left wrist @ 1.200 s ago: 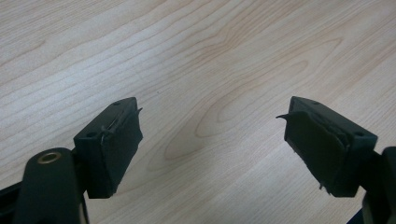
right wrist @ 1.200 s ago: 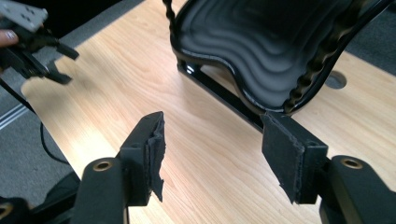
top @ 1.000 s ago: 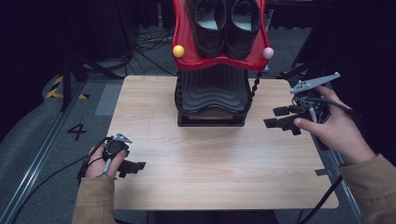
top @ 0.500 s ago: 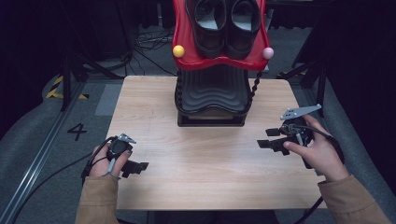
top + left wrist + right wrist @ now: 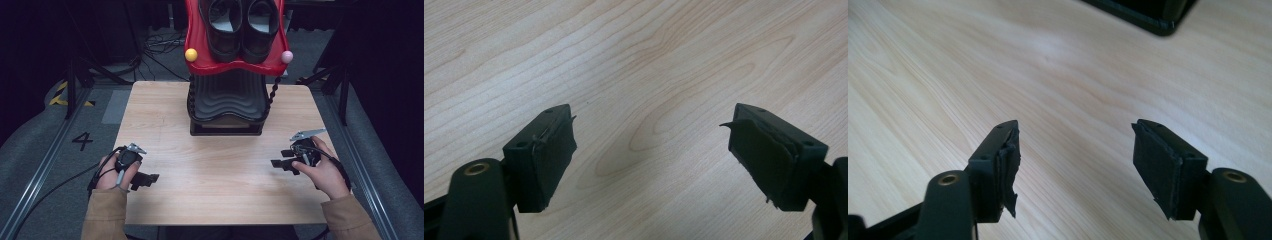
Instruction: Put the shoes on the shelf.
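A pair of black shoes point(image 5: 243, 25) sits on the red top tier point(image 5: 200, 60) of a shoe rack at the far middle of the wooden table point(image 5: 220, 170). My left gripper point(image 5: 147, 179) rests low at the table's front left, held by a hand, open with bare wood between its jaws point(image 5: 651, 150). My right gripper point(image 5: 280, 159) hovers over the front right of the table, also open and empty point(image 5: 1075, 160). The worn black pads point(image 5: 1008, 155) show on its jaws. Both grippers point toward the table's middle.
The rack's black ribbed lower tier point(image 5: 227, 100) and base point(image 5: 1148, 15) stand ahead of both grippers. A yellow ball point(image 5: 191, 54) and a pink ball point(image 5: 286, 56) cap the red tier's corners. Metal rails and cables run along the floor beside the table.
My right gripper has come down and toward the front of the table, away from the rack. The left gripper has barely shifted.
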{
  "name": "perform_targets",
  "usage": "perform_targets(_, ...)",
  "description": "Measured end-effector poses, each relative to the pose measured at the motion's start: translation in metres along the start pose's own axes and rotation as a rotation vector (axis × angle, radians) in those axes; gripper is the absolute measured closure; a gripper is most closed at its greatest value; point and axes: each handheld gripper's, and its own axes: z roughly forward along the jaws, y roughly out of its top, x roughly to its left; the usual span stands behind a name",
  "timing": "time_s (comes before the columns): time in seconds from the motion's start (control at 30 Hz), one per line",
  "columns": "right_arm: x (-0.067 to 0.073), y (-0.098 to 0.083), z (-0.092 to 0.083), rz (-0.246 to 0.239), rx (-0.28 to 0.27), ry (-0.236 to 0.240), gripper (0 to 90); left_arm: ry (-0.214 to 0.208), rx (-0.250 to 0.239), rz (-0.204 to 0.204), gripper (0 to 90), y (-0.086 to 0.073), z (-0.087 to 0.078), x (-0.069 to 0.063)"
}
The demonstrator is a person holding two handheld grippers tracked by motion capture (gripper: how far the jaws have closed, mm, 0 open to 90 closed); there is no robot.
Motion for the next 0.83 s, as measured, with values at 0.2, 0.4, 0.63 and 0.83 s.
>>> perform_targets(0.2,-0.011,-0.012,0.013,0.026,0.039,-0.049,36.2,0.005,0.002,0.001,19.1,0.000,0.002,0.001)
perform_targets(0.4,-0.019,-0.023,0.026,0.043,0.096,-0.108,35.9,0.014,0.013,-0.015,19.1,-0.002,0.005,0.004)
perform_targets(0.63,-0.026,-0.029,0.030,0.059,0.103,-0.144,35.8,0.028,0.044,-0.016,19.1,-0.003,0.010,0.007)
perform_targets(0.83,-0.028,-0.031,0.029,0.075,0.092,-0.150,35.5,0.017,0.051,-0.023,18.9,-0.004,0.014,0.008)
